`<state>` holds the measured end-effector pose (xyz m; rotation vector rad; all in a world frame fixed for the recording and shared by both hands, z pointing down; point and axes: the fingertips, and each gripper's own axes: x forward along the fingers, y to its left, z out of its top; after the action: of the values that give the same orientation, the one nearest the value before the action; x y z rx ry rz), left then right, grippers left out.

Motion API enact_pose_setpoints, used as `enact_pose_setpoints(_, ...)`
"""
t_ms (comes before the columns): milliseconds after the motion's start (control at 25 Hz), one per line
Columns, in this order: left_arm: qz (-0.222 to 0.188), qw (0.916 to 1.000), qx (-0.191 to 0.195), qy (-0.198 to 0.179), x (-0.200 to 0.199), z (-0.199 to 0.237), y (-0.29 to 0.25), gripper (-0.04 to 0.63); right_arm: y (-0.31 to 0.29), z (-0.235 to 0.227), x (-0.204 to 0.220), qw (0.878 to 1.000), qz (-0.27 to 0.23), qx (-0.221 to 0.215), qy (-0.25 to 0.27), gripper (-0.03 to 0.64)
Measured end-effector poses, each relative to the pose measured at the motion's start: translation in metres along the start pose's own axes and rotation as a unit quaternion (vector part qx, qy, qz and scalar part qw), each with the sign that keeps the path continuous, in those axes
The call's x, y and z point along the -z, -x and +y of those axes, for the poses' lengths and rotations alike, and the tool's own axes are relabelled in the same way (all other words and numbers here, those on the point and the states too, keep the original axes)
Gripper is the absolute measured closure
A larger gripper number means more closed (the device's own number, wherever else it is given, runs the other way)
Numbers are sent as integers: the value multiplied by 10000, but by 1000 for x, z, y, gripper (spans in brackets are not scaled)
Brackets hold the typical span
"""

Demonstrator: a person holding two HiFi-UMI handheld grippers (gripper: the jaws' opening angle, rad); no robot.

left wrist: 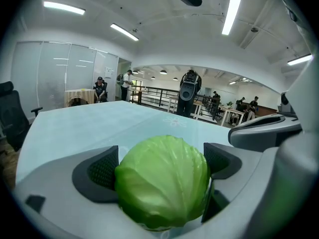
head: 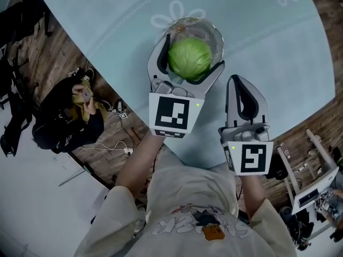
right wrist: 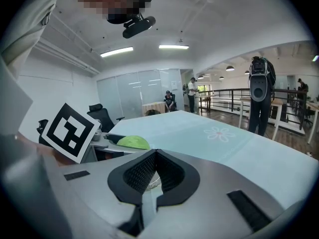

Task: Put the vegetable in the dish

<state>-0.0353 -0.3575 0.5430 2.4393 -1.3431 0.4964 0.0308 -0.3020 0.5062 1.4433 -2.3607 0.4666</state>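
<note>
The cabbage (head: 188,62) sits between the two jaws of my left gripper (head: 193,51), which are spread wide and pressed against its left and right sides. In the left gripper view the cabbage (left wrist: 162,180) fills the gap from one dark pad to the other. From above it lies within the rim of the glass dish (head: 215,32); I cannot tell whether it touches the bottom. The dish stands on the pale blue tabletop (head: 278,63), just beside a white flower print.

My right gripper (head: 242,90) hangs over the tabletop near its edge, to the right of the dish and apart from it. Its jaws are pressed together with nothing between them, as the right gripper view shows (right wrist: 155,171).
</note>
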Motion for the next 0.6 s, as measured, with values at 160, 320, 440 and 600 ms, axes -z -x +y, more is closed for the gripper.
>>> enact_pose_setpoints(160, 138, 9998, 50, -93, 8, 1, -13, 54, -9, -4, 3, 10000, 32, 7, -51, 594)
enact_pose_setpoints(320, 267, 9994, 18, -238, 14, 5, -25, 54, -15, -10, 4, 9999, 55, 55, -114, 594)
enact_pose_setpoints(440, 381, 9986, -28, -376, 17, 6, -33, 55, -15, -13, 7, 9998, 74, 72, -151, 594)
enact_pose_setpoints(600, 509, 9978, -33, -435, 24, 4, -41, 54, -14, -18, 13, 9997, 121, 75, -178, 594)
